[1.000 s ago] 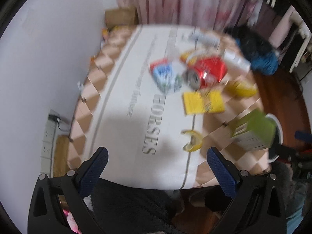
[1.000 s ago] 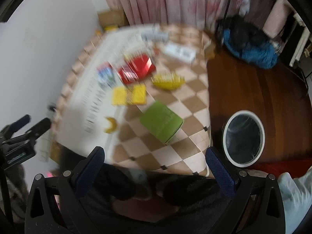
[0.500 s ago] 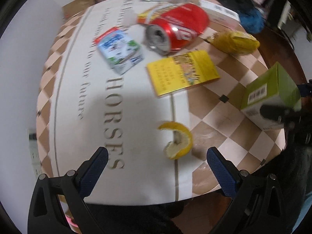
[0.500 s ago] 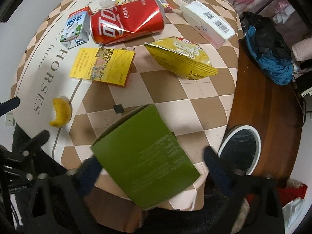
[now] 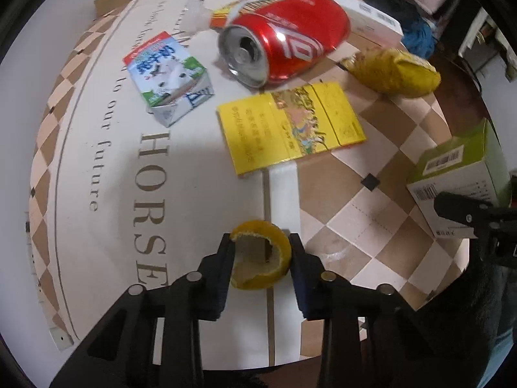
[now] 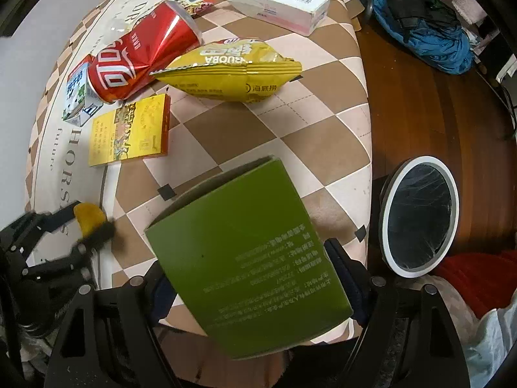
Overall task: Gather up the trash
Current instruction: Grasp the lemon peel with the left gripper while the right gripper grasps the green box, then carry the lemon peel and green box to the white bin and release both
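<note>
My left gripper [image 5: 261, 252] is shut on a curled orange peel [image 5: 261, 265] near the front edge of the checkered table [image 5: 381, 213]. The peel [image 6: 89, 218] and the left gripper [image 6: 77, 229] also show in the right wrist view. My right gripper [image 6: 255, 278] is shut on a green box [image 6: 248, 258], its fingers pressing both sides; the green box also shows in the left wrist view [image 5: 458, 174]. A white-rimmed trash bin [image 6: 420, 223] with a black liner stands on the floor to the right.
On the table lie a dented red can [image 5: 284, 51], a milk carton [image 5: 168, 77], a yellow flat box [image 5: 290, 126], a yellow snack bag [image 6: 229, 71] and a white box [image 6: 278, 0]. A blue bag [image 6: 423, 22] lies on the wooden floor.
Both grippers dropped toward the table and closed: the left around the orange peel, the right around the green box. Both were wide open before.
</note>
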Demonstrator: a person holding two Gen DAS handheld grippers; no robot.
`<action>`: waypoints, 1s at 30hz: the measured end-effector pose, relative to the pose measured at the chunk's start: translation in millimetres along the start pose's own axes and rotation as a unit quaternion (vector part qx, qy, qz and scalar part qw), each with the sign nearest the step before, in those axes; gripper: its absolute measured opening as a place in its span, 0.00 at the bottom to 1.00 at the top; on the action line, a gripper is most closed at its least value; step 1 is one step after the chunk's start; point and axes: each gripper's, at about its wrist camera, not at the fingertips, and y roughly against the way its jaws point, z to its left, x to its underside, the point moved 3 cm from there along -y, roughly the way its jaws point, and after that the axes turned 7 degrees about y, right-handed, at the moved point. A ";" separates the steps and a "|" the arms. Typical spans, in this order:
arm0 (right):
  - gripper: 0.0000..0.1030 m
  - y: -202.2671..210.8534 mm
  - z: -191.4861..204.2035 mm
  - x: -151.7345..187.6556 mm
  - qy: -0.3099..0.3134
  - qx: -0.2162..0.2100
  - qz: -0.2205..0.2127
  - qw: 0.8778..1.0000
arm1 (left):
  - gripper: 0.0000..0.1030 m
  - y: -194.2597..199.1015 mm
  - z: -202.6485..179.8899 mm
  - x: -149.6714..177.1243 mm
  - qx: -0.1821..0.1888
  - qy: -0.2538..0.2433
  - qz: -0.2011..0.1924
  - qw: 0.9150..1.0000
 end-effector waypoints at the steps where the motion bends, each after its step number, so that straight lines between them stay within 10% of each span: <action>1: 0.74 -2.8 -1.3 1.1 -0.001 0.002 -0.002 1.000 | 0.25 2.0 2.2 -0.2 -0.004 0.004 -0.004 1.000; 30: 0.70 109.5 12.8 56.0 -0.071 -0.006 -0.166 0.984 | 0.23 163.2 -106.1 -35.1 -0.042 0.009 -0.199 0.979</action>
